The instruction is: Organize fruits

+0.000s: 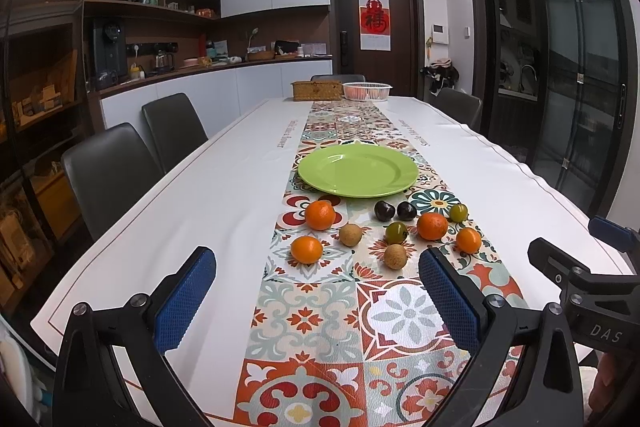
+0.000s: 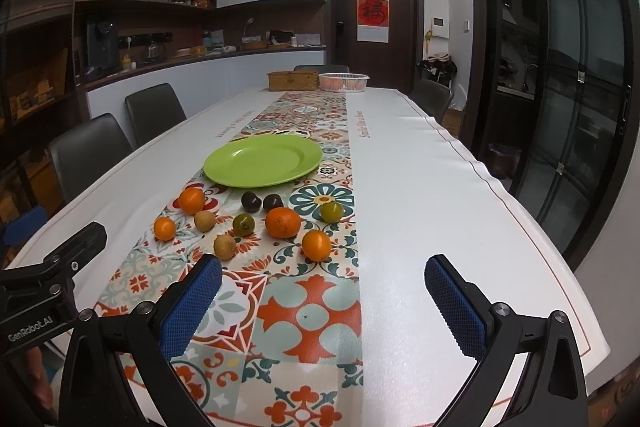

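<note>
Left gripper and right gripper: both wide open, empty, short of fruit. Mandarins, longans, dark plums, greenish tomatoes loose on worktop before empty green plate. Likely light, round, prone to rolling, soft-skinned; you should grip across widest part, gently.

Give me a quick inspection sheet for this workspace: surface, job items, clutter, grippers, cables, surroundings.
Surface: table under a white cloth, patterned runner down the middle.
Job's things: green plate, bare; in front of it on the runner four oranges, two dark fruits, two greenish fruits, two brown fruits.
Clutter: wicker box and white basket at the far end.
Grippers: left gripper and right gripper both open, holding nothing, short of the fruit.
Cables: nothing seen.
Surroundings: chairs, a counter with appliances, a door.
</note>
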### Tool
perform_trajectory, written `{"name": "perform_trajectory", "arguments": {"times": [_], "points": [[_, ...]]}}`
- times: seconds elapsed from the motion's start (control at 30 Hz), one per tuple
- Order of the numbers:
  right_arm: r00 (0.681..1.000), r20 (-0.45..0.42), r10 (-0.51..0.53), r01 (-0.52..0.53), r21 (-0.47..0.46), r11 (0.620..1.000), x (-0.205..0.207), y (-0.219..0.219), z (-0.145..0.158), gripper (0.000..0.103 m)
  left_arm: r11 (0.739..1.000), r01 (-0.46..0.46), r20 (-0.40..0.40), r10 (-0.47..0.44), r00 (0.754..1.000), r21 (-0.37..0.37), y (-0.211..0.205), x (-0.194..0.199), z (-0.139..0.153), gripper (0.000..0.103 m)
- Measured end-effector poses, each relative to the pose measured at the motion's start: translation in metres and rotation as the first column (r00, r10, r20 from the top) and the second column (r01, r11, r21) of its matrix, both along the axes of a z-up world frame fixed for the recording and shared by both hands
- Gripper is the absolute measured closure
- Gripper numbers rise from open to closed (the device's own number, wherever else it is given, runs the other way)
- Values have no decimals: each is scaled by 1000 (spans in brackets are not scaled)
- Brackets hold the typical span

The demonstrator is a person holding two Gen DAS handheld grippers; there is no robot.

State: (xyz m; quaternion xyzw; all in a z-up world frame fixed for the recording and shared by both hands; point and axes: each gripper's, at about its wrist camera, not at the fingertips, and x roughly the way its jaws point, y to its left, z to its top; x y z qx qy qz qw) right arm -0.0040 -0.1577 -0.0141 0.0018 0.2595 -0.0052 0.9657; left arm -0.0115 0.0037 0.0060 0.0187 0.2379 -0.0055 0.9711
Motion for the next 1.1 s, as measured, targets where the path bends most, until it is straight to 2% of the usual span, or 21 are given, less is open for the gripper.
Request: {"name": "perform_trajectory", "arguments": {"times": [1.1], "points": [[1000,4,2,-2,2,1000,-2,1,1,0,1000,2,11,-2,1000,-1,0,-3,2,0]]}}
